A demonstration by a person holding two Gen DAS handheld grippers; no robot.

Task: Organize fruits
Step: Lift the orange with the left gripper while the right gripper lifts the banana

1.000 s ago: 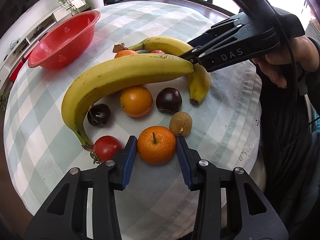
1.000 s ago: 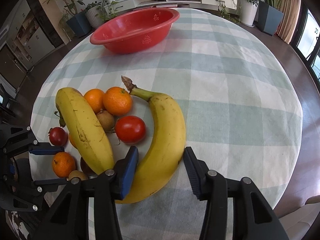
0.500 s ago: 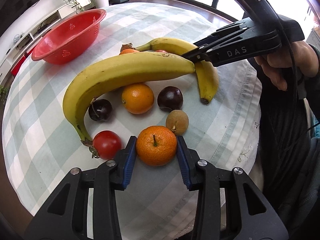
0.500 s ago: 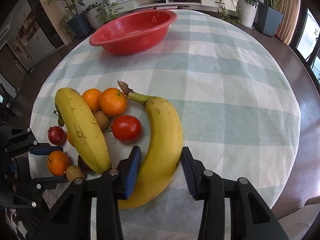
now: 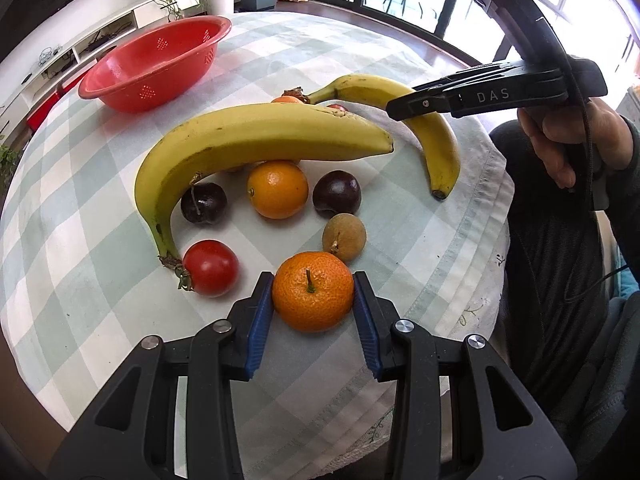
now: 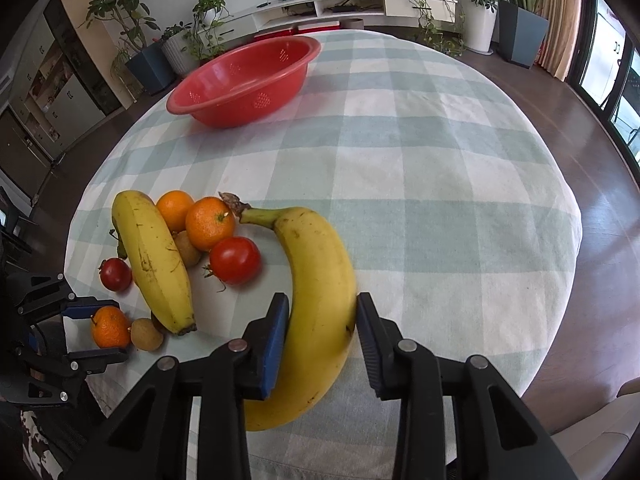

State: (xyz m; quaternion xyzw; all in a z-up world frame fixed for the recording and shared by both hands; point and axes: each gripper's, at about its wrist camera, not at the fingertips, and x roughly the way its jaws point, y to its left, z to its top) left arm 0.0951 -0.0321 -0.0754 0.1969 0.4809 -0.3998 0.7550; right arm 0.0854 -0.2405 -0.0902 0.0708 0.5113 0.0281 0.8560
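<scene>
My left gripper (image 5: 313,308) is shut on a stemmed tangerine (image 5: 312,297) at the near table edge; it also shows in the right wrist view (image 6: 110,326). My right gripper (image 6: 322,324) is shut on a banana (image 6: 320,300), both pads against its sides; the same banana shows in the left wrist view (image 5: 432,128). A second, larger banana (image 5: 248,140) lies over the fruit pile. Around it lie an orange (image 5: 277,189), two dark plums (image 5: 203,208) (image 5: 337,199), a red tomato (image 5: 210,267) and a brown round fruit (image 5: 344,237). A red colander bowl (image 6: 244,80) stands at the far side.
The round table has a green-and-white checked cloth (image 6: 420,168). In the right wrist view more fruit lies left of the held banana: a tomato (image 6: 235,260), two oranges (image 6: 209,222). The person's hand and body (image 5: 568,208) are at the right.
Both grippers have closed a little: the left pads now press the tangerine and the right pads press the banana. The views have shifted slightly.
</scene>
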